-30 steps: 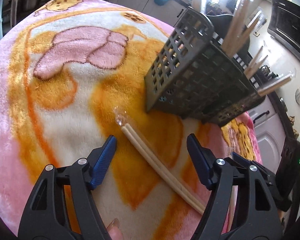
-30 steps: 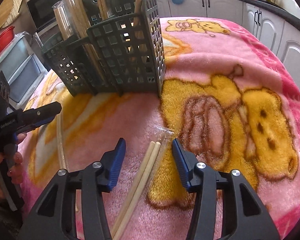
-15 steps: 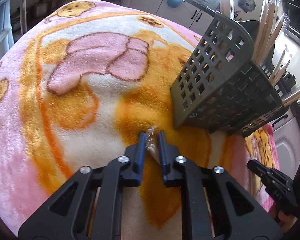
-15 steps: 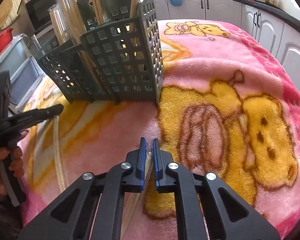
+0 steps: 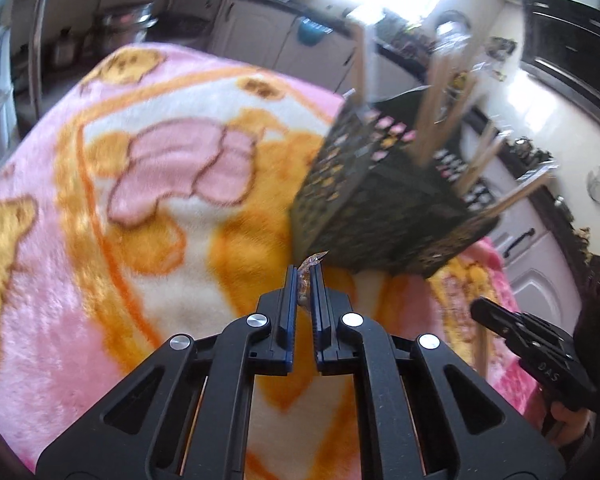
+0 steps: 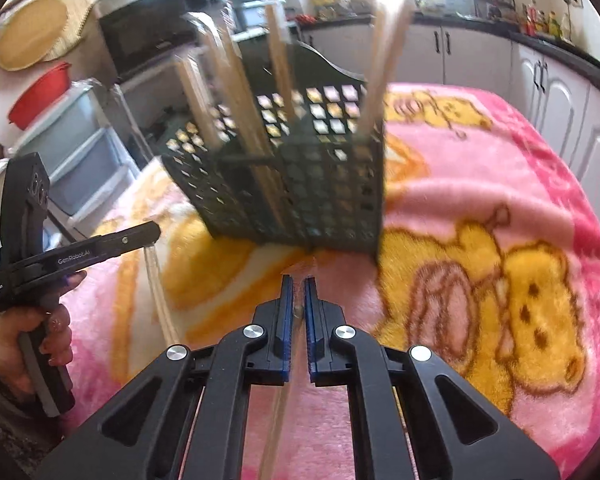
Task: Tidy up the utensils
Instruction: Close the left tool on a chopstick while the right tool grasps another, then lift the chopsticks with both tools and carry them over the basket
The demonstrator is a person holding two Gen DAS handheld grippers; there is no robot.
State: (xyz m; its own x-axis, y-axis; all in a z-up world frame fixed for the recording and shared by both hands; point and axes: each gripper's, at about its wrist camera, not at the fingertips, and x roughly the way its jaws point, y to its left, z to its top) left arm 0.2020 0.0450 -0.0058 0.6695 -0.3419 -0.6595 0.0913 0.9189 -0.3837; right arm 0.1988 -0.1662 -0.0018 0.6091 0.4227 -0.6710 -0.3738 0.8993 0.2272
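Observation:
My left gripper (image 5: pixel 305 277) is clamped on a plastic-wrapped pair of wooden chopsticks (image 5: pixel 310 265). Its jaws are closing the last bit, and the wrapper tip pokes out past the blue pads. My right gripper (image 6: pixel 296 285) is shut on a second wrapped pair (image 6: pixel 278 412), which runs back under it. Both pairs are lifted off the blanket. A dark grey slotted utensil basket (image 5: pixel 372 208) (image 6: pixel 300 188) stands just ahead of both grippers with several wrapped chopstick pairs upright in it. The right wrist view also shows the left gripper (image 6: pixel 152 234) at the left, its pair (image 6: pixel 160 292) hanging down.
A pink and orange cartoon blanket (image 5: pixel 100 280) (image 6: pixel 500 200) covers the table. A hand (image 6: pixel 28 336) holds the left gripper's handle. Kitchen cabinets (image 6: pixel 560 92), a microwave (image 6: pixel 148 40) and plastic drawers (image 6: pixel 80 148) ring the table.
Both grippers went from open around chopstick pairs lying on the blanket to shut on them. Both have since lifted their pairs, and the view has tilted up toward the basket.

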